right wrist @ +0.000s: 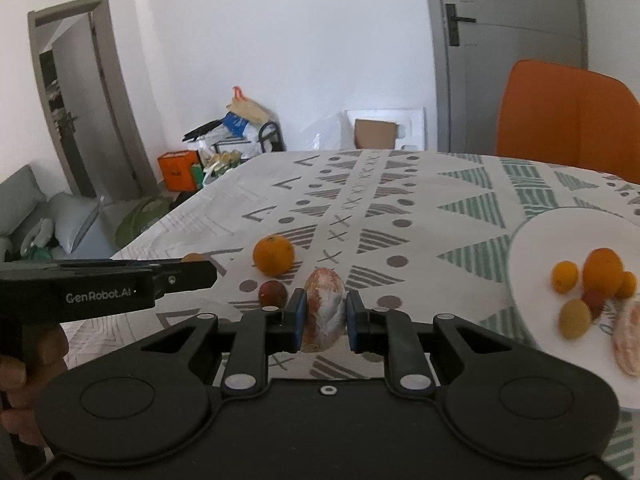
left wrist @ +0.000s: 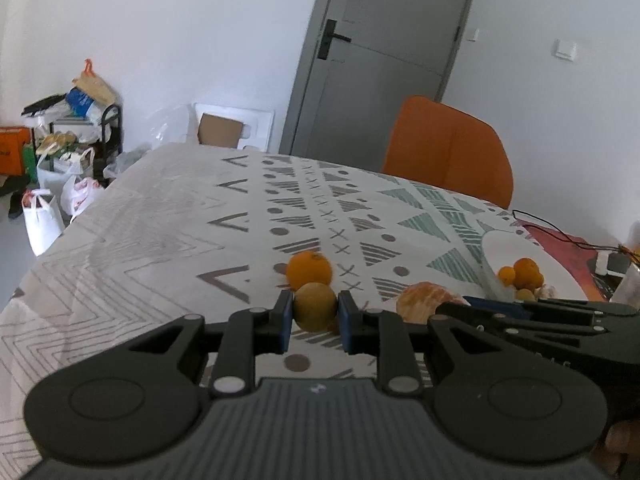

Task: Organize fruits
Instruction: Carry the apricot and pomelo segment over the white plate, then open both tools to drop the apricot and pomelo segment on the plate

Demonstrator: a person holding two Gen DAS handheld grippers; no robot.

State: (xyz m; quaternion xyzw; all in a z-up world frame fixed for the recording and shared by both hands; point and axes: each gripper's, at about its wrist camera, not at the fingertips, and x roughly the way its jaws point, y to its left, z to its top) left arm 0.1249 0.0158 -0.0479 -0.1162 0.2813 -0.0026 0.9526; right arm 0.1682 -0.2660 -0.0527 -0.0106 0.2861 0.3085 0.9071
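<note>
My left gripper [left wrist: 315, 314] is shut on a small yellow-brown round fruit [left wrist: 315, 306] just above the tablecloth. An orange [left wrist: 309, 270] lies right behind it. My right gripper [right wrist: 323, 320] is shut on a peeled pomelo segment [right wrist: 324, 308], which also shows in the left wrist view [left wrist: 424, 303]. In the right wrist view the orange [right wrist: 273, 255] and a small dark red fruit [right wrist: 273, 294] lie left of the segment. The left gripper [right wrist: 200, 270] reaches in from the left there. A white plate [right wrist: 532, 256] at the right holds several small fruits and another pomelo segment [right wrist: 628, 340].
The table has a patterned cloth [left wrist: 160, 240]. An orange chair [left wrist: 452, 152] stands at the far side by a grey door [left wrist: 372, 52]. Black cables and small devices [left wrist: 608, 260] lie at the right. Bags and a cart [left wrist: 72, 152] stand on the floor to the left.
</note>
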